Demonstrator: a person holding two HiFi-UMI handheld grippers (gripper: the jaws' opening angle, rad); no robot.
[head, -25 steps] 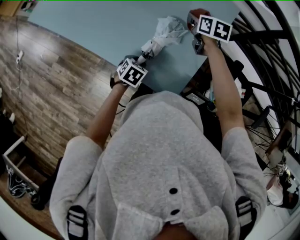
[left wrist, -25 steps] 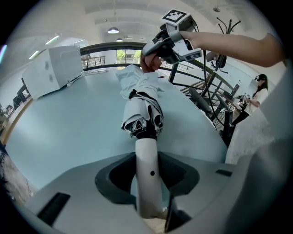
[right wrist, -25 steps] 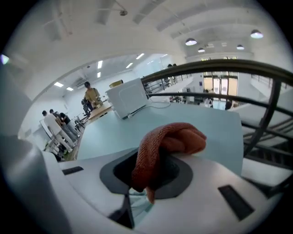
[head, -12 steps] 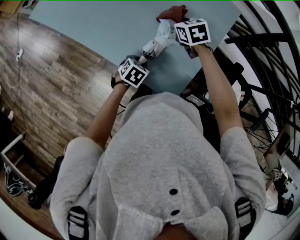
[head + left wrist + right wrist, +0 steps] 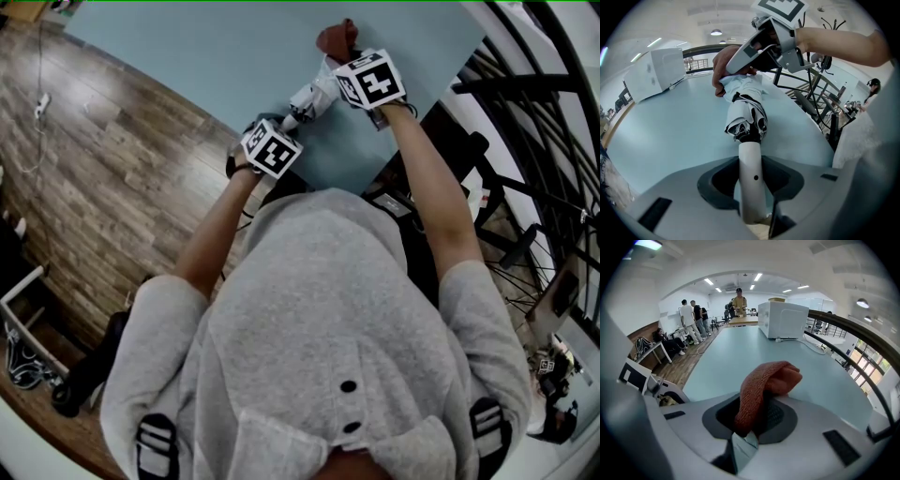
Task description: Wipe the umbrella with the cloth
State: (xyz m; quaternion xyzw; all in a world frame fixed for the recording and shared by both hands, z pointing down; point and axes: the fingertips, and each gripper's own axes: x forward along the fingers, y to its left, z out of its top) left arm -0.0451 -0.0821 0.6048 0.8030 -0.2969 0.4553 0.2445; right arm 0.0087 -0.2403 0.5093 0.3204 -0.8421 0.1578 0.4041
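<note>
Now left tool: I clamp the umbrella handle.
Right tool: I hold the cloth on the umbrella, upper centre.

The big blue table has a folded umbrella and a white box on it.

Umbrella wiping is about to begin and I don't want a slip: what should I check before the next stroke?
1. Grip of left tongs on umbrella handle: ok.
2. Pinch of right tongs on cloth: ok.
3. Contact of cloth with far end of canopy: ok, it appears to touch.
4. Canopy bundled, not sprung open: ok.
5. Distance from white box to the stroke: ok.
</note>
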